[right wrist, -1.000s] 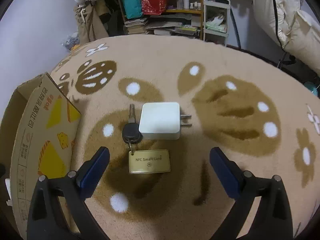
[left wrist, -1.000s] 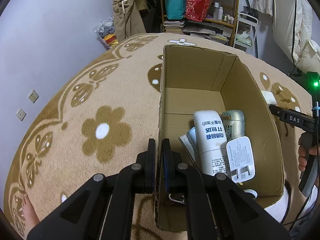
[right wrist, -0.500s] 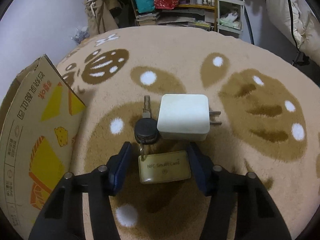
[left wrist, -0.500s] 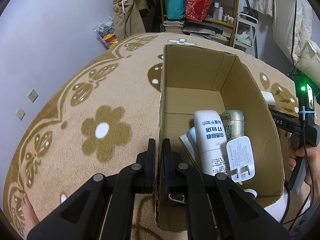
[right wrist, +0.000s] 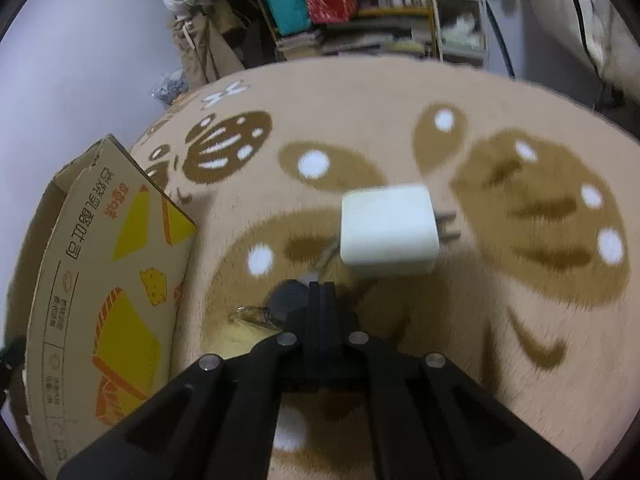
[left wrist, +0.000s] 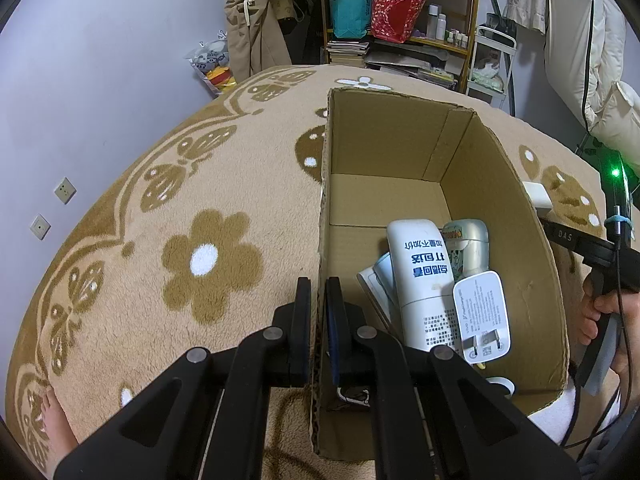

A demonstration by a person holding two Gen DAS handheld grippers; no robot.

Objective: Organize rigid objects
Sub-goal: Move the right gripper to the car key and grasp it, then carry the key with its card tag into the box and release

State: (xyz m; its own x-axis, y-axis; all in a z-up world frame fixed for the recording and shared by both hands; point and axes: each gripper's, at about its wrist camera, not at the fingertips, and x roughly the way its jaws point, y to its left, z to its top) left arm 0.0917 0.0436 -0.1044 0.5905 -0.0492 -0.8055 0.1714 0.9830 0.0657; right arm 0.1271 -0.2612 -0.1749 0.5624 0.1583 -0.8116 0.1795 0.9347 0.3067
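My left gripper (left wrist: 318, 292) is shut on the near left wall of the open cardboard box (left wrist: 325, 200), one finger inside and one outside. In the box lie a white bottle (left wrist: 420, 276), a white plug charger (left wrist: 482, 312) and a pale green can (left wrist: 466, 248). On the carpet in the right wrist view my right gripper (right wrist: 320, 292) has its jaws closing tight on a key bunch: the black key head (right wrist: 286, 300) sticks out left of them, and its gold tag card (right wrist: 240, 330) hangs tilted. A white charger cube (right wrist: 386, 232) lies just beyond.
The box's printed outer side (right wrist: 100, 280) stands close on the left of the right gripper. A hand (left wrist: 600, 312) holds the right gripper's handle beside the box. Shelves (left wrist: 400, 20) and clutter line the carpet's far edge. A bare foot (left wrist: 56, 420) rests at the near left.
The right gripper's jaws went from wide open to shut, coming down over the key and tag card. The card now lies tilted and half hidden. The left gripper and box stayed still.
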